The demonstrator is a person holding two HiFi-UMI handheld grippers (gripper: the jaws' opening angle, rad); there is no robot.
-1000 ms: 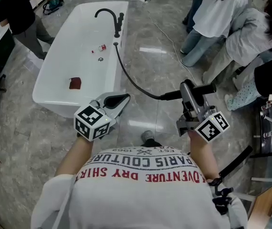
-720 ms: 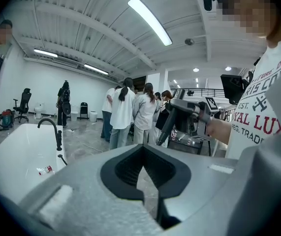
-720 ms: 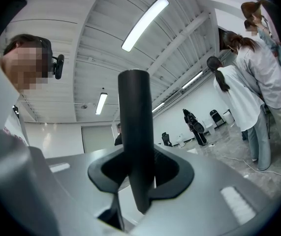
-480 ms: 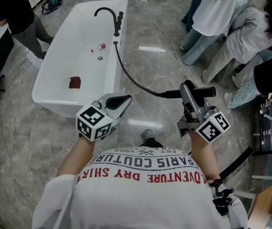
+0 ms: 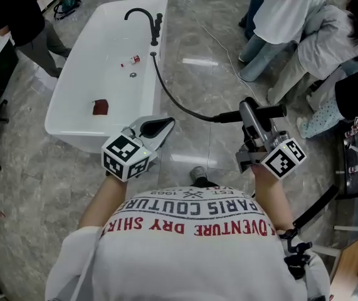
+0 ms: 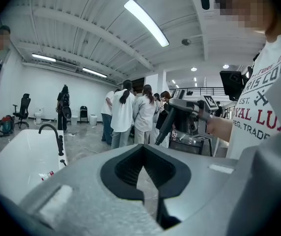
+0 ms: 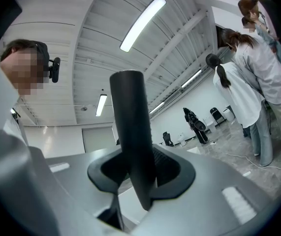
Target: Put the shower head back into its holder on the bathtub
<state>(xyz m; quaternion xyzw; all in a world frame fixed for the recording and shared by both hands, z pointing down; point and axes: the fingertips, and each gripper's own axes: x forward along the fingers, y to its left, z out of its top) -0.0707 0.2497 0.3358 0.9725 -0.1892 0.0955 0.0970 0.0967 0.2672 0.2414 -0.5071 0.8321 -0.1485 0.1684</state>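
The shower head (image 5: 268, 111), a slim black wand, is well away from the bathtub (image 5: 103, 55), lying crosswise at the tip of the right gripper (image 5: 249, 113), whose jaws stand wide and are clamped on its handle. The right gripper view shows the handle rising straight up between the pads. Its black hose (image 5: 172, 100) runs in a slack curve across the marble floor (image 5: 191, 61) to the fittings on the tub rim beside the arched faucet (image 5: 138, 16). Which of these fittings is the holder cannot be made out. Assessment: the wand is rigid, light and probably smooth, so it may twist in the pads. The present hold on the handle suits it, since it leaves one end free to seat. The hose is limp and will drag and pull sideways. The left gripper (image 5: 163, 128) is closed and empty, pointing toward the tub. A red object (image 5: 99, 108) and a small bottle (image 5: 130, 62) lie inside the tub. Several people stand nearby.
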